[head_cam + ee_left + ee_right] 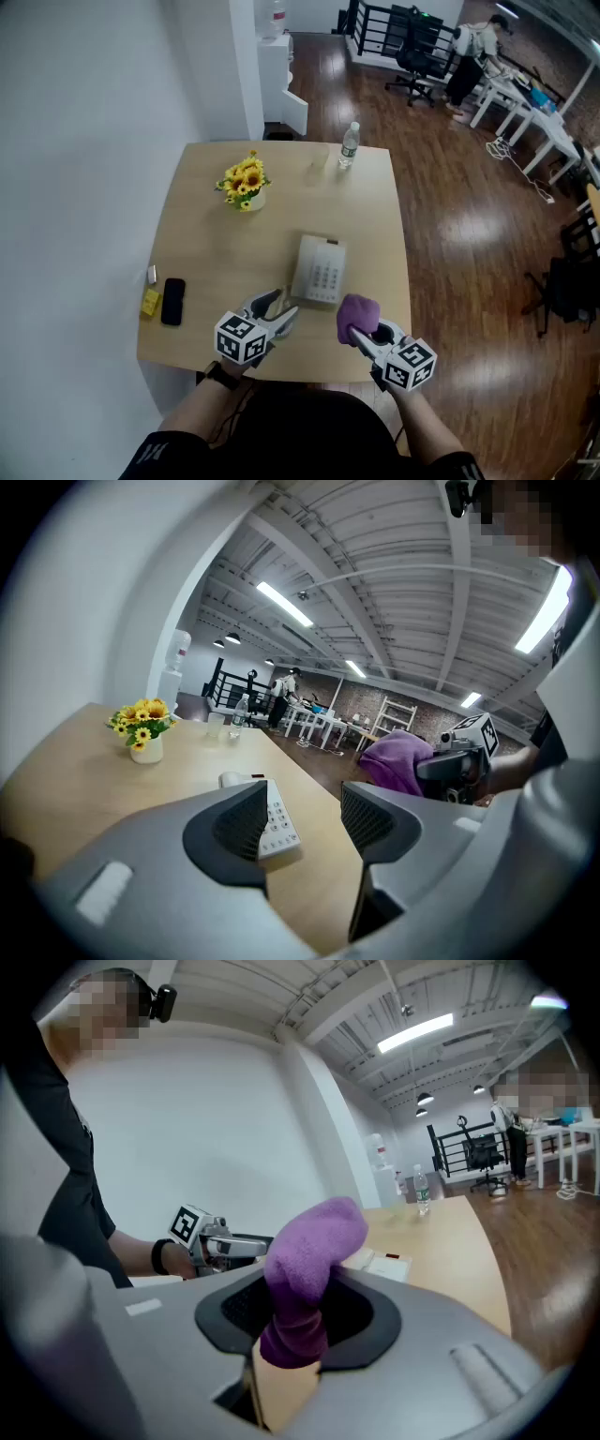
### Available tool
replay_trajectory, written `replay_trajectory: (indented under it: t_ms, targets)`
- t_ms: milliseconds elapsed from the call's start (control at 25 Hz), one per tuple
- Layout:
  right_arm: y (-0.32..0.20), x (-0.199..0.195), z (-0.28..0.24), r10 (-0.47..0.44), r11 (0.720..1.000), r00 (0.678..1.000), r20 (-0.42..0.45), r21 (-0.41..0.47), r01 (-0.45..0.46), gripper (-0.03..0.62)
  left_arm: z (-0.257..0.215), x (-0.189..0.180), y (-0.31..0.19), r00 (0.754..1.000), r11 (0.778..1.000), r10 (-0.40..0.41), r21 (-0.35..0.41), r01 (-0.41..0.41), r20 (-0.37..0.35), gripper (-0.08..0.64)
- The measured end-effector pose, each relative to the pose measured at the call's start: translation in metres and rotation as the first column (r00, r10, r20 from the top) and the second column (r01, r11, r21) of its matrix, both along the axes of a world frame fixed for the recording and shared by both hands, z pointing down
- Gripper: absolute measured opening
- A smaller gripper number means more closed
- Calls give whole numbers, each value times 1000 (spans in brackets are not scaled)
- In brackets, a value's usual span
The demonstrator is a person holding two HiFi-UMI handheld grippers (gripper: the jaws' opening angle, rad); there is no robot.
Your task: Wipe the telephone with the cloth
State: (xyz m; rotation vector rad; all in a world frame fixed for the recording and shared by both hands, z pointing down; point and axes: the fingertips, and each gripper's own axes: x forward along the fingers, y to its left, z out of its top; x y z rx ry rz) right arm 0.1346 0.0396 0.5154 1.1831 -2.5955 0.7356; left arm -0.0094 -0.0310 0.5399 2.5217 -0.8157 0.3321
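Note:
A white telephone (320, 269) lies flat on the wooden table (216, 244), keypad up; it also shows past the left jaws, telephone (275, 823). My right gripper (364, 342) is shut on a purple cloth (356, 314), just right of the phone's near end. The cloth (305, 1269) bulges up from between the right jaws. My left gripper (278, 310) stands open with nothing in it, at the phone's near left corner. In the left gripper view the purple cloth (398, 761) hangs to the right.
A pot of sunflowers (245, 184) sits at the far left, with a water bottle (349, 145) and a clear cup (317, 165) at the far edge. A black phone (172, 301) and a yellow item (150, 302) lie near the left edge. A wall runs along the left.

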Motion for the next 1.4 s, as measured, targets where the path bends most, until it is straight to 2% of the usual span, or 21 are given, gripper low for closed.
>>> replay_trajectory:
  t_ms: [200, 400, 640, 800, 960, 1120, 1280, 1320, 1400]
  targets:
    - [-75, -25, 37, -8, 1000, 994, -105, -25, 6, 135, 9, -27, -41, 999, 999, 49, 4, -49, -8, 241]
    - [-140, -50, 70, -75, 996, 969, -236, -73, 59, 135, 22, -45, -59, 997, 997, 79, -22, -79, -10, 241]
    - [-214, -70, 107, -159, 984, 905, -395, -139, 112, 135, 27, -57, -71, 997, 997, 70, -25, -70, -33, 241]
    - [-253, -80, 124, -217, 972, 855, -472, -182, 146, 135, 27, -64, -70, 998, 998, 53, -15, -53, -37, 241]
    - [-280, -84, 148, -263, 959, 797, -544, -238, 154, 135, 38, -74, -59, 999, 998, 46, -43, -47, -22, 241]
    - [-278, -86, 181, -337, 931, 725, -600, -327, 162, 135, 46, -87, -53, 1000, 997, 23, -70, -24, -9, 241]
    - [-256, -102, 187, -367, 929, 667, -649, -290, 229, 133, 50, -93, -50, 1000, 995, 12, -104, -13, -8, 241]
    - [-250, -106, 188, -379, 925, 637, -671, -278, 257, 135, 51, -93, -50, 1000, 994, 11, -109, -12, -7, 241]
    - [-233, -113, 193, -420, 903, 545, -726, -271, 335, 133, 52, -92, -51, 1000, 994, 9, -109, -10, -9, 241]
